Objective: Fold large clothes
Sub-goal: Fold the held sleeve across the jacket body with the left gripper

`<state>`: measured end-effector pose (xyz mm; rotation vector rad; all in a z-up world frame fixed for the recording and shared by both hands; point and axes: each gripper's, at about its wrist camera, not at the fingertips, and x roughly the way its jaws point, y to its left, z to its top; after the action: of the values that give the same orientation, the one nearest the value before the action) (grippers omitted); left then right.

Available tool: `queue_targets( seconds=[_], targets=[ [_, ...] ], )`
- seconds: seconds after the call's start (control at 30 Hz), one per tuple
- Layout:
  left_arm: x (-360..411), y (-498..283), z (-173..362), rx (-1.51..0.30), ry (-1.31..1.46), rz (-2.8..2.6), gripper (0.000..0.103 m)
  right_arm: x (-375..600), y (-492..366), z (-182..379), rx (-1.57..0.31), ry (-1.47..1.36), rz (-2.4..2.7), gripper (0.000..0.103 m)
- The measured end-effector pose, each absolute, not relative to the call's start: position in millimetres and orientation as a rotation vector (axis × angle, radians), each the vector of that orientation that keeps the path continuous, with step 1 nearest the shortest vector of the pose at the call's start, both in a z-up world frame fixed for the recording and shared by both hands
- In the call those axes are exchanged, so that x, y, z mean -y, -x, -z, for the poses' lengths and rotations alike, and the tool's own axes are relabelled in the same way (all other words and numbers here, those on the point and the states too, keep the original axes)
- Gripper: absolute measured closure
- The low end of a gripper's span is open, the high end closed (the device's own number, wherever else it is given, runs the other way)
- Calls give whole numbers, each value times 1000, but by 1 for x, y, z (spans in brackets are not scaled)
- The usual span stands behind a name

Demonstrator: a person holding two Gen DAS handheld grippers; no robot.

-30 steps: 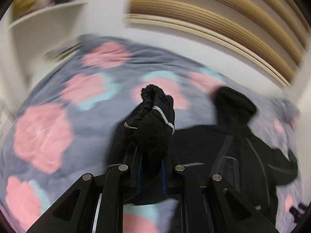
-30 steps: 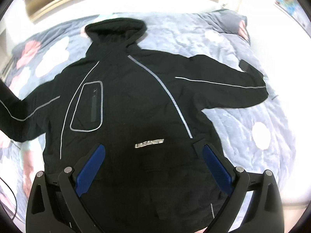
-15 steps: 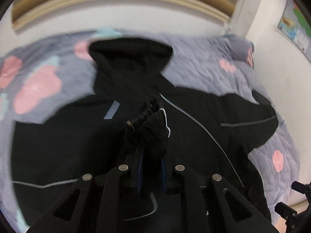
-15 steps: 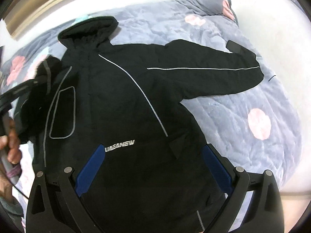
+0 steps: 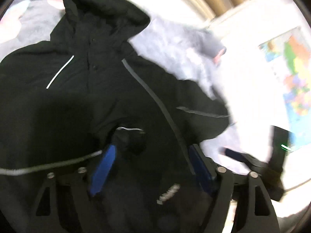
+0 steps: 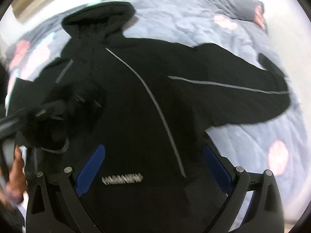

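Observation:
A black hooded jacket (image 6: 147, 101) with thin grey stripes lies face up on a grey floral bedspread (image 6: 243, 139); it also shows in the left wrist view (image 5: 81, 104). Its left sleeve is folded across the chest, and the cuff (image 5: 130, 137) rests between my left gripper's fingers. My left gripper (image 5: 153, 161) is open just above the jacket's chest; it also shows blurred in the right wrist view (image 6: 58, 106). My right gripper (image 6: 153, 165) is open and empty above the jacket's hem. The other sleeve (image 6: 243, 89) lies stretched out to the right.
The hood (image 6: 99, 19) points toward the far wall. A pillow (image 6: 250, 9) lies at the bed's far right corner. A map poster (image 5: 291, 73) hangs on the white wall at right. The person's hand (image 6: 13, 170) shows at the left edge.
My left gripper swung right over the jacket with the sleeve cuff, then opened and let it go on the chest. My right gripper stayed open and shifted slightly.

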<state>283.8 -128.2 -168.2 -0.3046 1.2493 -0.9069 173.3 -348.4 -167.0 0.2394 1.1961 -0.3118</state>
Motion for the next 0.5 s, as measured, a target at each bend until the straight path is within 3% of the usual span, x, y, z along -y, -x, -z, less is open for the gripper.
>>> queue_targets(
  seconds=[0.2,0.5],
  targets=[
    [81,-269,139,-1207,263,778,23,333,-220,178,-1146,-333,119,2],
    [27,-264,124,-1175,239,587,23,311,-275,246,-1241,-542,24,2]
  ],
)
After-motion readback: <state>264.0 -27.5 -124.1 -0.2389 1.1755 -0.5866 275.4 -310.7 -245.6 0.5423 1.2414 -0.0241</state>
